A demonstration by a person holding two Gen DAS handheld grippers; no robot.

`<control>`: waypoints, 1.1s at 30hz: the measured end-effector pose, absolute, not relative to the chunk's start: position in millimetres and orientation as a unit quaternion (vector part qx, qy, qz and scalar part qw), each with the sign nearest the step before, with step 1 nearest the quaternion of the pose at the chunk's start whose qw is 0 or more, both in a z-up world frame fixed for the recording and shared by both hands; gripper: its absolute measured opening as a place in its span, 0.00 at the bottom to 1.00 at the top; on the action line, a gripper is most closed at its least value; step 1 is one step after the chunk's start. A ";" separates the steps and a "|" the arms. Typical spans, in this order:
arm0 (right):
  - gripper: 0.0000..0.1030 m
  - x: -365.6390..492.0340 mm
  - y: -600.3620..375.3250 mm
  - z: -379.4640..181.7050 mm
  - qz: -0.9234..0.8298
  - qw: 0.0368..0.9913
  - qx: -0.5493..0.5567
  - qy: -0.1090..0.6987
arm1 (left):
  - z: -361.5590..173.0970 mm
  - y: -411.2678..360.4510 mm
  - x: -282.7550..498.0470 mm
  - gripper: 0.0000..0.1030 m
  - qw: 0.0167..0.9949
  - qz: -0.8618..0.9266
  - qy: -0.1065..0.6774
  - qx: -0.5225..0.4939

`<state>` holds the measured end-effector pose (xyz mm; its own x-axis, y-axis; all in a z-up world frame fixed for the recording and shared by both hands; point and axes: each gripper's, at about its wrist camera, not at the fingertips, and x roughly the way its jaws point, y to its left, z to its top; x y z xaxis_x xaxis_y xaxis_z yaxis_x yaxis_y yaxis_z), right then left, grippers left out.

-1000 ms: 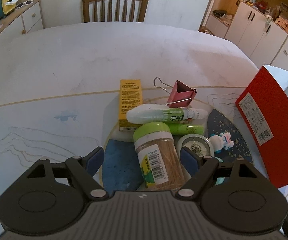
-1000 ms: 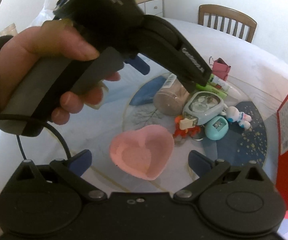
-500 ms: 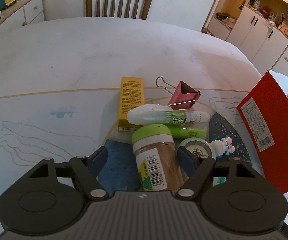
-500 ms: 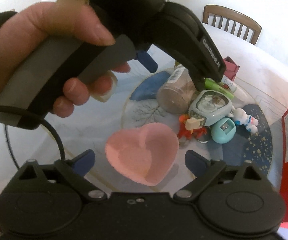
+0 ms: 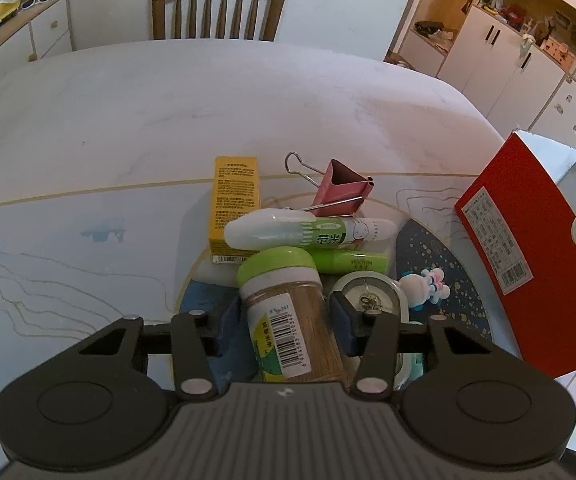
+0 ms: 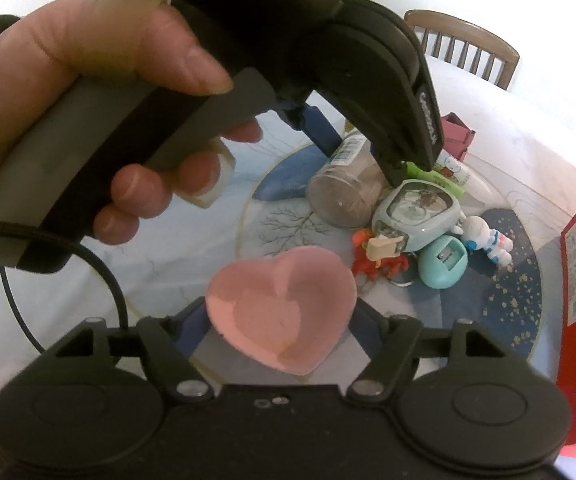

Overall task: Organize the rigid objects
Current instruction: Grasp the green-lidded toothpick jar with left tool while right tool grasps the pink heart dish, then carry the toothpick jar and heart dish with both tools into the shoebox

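In the left wrist view, the toothpick jar (image 5: 284, 316) is seen lying at lower centre, directly between the pads of the left gripper (image 5: 286, 322). Its long axis is run along the fingers, green cap pointed away toward the pile. The jaws are closing around its clear, barcoded body; contact is probably not yet made.

In the right wrist view, the pink heart-shaped dish (image 6: 282, 308) is found at lower centre, between the closing jaws of the right gripper (image 6: 278, 326), its point directed toward the lower right; firm contact cannot be confirmed.
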<state>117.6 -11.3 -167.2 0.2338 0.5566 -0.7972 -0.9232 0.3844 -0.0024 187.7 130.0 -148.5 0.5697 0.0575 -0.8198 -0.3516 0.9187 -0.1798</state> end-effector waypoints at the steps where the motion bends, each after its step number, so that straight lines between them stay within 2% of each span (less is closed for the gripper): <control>1: 0.72 117.3 -12.2 -166.1 0.497 0.747 -0.247 0.368 | -148.1 130.4 187.0 0.47 0.870 0.119 0.449 -0.163; 18: 0.71 129.6 -65.7 -124.9 0.457 0.789 -0.183 0.368 | -140.7 130.8 153.2 0.45 0.867 0.129 0.444 -0.185; 33: 0.71 158.8 -127.7 -64.0 0.412 0.832 -0.152 0.339 | -102.8 105.2 141.0 0.43 0.876 0.106 0.436 -0.178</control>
<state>158.8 -127.7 -64.0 0.4306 0.5824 -0.6895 -0.7881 0.6150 0.0272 141.0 105.2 -102.8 0.5973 0.0307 -0.8015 -0.3411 0.9141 -0.2192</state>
